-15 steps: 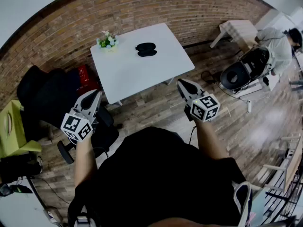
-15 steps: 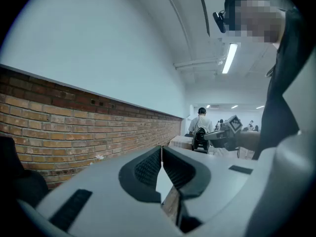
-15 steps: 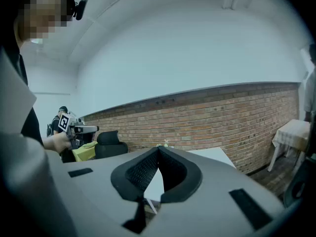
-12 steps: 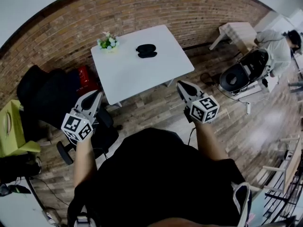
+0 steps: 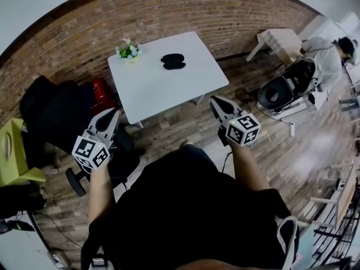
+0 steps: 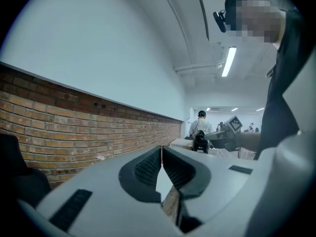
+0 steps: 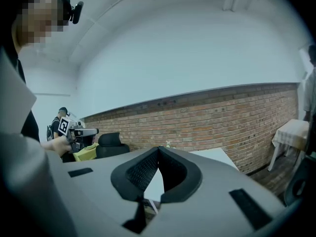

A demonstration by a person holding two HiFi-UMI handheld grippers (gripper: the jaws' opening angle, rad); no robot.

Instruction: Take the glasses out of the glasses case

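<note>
A black glasses case (image 5: 173,61) lies on the white table (image 5: 146,86) against the brick wall, seen in the head view; whether it is open I cannot tell at this distance. Both grippers hang over the wooden floor, well short of the table's near edge. My left gripper (image 5: 115,114) is shut, its tips meeting with nothing between them (image 6: 161,149). My right gripper (image 5: 215,100) is shut too, also on nothing (image 7: 158,149). In the right gripper view the table (image 7: 210,155) shows just past the jaws.
A small pot of flowers (image 5: 128,48) stands at the table's far left corner. A black office chair (image 5: 53,114) and a red item (image 5: 101,89) sit left of the table. A person (image 5: 329,52) sits by a round black device (image 5: 278,91) at the right.
The head view has shifted slightly; the table and case sit a touch closer. Both grippers stay shut and hold almost the same places.
</note>
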